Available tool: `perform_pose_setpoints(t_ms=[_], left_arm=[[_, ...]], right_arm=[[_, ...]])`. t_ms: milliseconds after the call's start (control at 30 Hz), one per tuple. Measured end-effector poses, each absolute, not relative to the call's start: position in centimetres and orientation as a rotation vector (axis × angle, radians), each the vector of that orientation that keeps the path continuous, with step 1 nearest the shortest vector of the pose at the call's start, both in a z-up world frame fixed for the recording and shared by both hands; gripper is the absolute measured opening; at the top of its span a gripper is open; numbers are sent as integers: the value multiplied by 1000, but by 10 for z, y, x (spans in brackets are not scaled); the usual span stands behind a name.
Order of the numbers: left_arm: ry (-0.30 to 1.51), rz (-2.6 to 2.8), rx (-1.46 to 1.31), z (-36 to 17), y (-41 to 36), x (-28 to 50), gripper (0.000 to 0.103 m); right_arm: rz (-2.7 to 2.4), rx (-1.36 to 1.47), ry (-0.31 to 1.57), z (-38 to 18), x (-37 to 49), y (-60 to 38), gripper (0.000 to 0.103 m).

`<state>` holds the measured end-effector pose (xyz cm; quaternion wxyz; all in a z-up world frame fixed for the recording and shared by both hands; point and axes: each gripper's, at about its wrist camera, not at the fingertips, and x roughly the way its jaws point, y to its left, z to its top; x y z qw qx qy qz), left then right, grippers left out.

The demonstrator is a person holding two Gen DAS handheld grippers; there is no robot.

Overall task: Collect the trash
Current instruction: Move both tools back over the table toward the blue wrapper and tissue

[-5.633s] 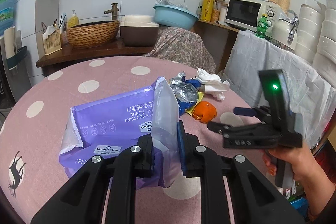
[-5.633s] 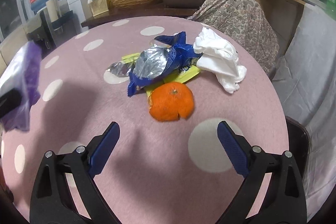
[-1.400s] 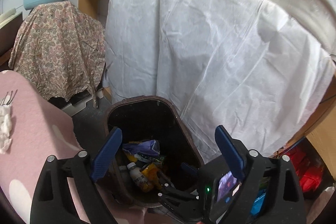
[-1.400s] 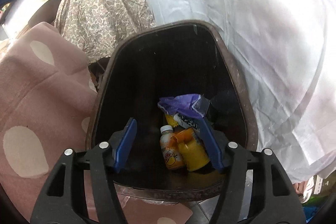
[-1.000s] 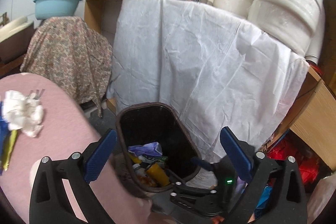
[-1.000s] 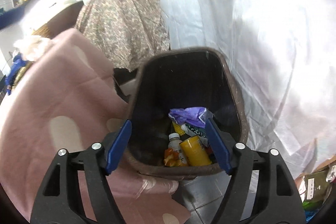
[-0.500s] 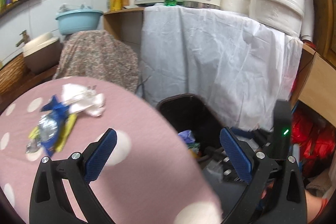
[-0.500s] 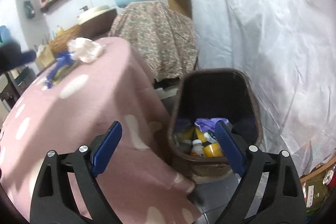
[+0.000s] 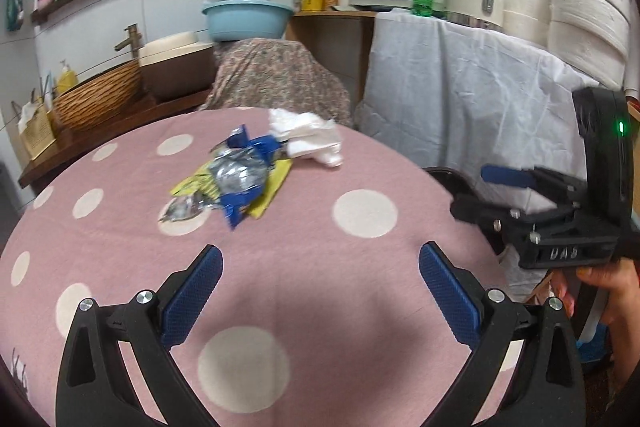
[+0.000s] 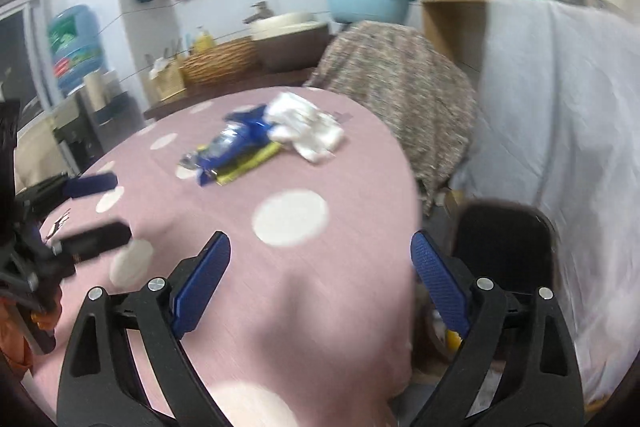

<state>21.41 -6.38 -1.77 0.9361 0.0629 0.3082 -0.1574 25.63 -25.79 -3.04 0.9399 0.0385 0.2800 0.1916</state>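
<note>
On the pink dotted table (image 9: pixel 280 267) lie a blue and silver foil wrapper (image 9: pixel 240 175), a yellow-green wrapper (image 9: pixel 276 187) under it and a crumpled white tissue (image 9: pixel 312 137). They also show in the right wrist view: wrapper (image 10: pixel 236 143), tissue (image 10: pixel 308 131). My left gripper (image 9: pixel 320 287) is open and empty above the near part of the table. My right gripper (image 10: pixel 320 279) is open and empty over the table's right edge. The dark brown trash bin (image 10: pixel 504 247) stands on the floor to the right.
A white cloth-covered stand (image 9: pixel 460 99) with a microwave and a kettle is at the right. A floral-covered object (image 9: pixel 276 75) and a counter with a basket and basins stand behind the table. The right gripper shows at the right edge of the left wrist view (image 9: pixel 500 195).
Both grippers have swung from over the bin back toward the table. The purple tissue pack and the orange peel, on the table earlier, now lie in the bin.
</note>
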Motion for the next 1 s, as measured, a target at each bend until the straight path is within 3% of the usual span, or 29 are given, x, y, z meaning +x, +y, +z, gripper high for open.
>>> perform_pose_setpoints(t_ms=[300,500,600,667,733,833,1000], left_arm=[[664,-296,50,-25,-38,212,98],[667,-302,47,-29,-34,210,98],[672,-313,36,-29,-34,211,98],[673,-315,29,-28,-32,212,98],[681,-309,30,-28,-31,213,98],[699,-304,42,-31,-30,217,98],[713,-252,64,-34,-24,228,94]], right_arm=[[365,21,607,-9,320,-211,89],[325,-33,675,-16,369,-190,62],[307,-54,703,-24,388,-184,44],[297,-73,710,-29,393,-181,21],[299,-89,692,-29,393,-180,10],[303,-92,642,-22,382,-181,4],[325,-34,589,-6,359,-194,3]])
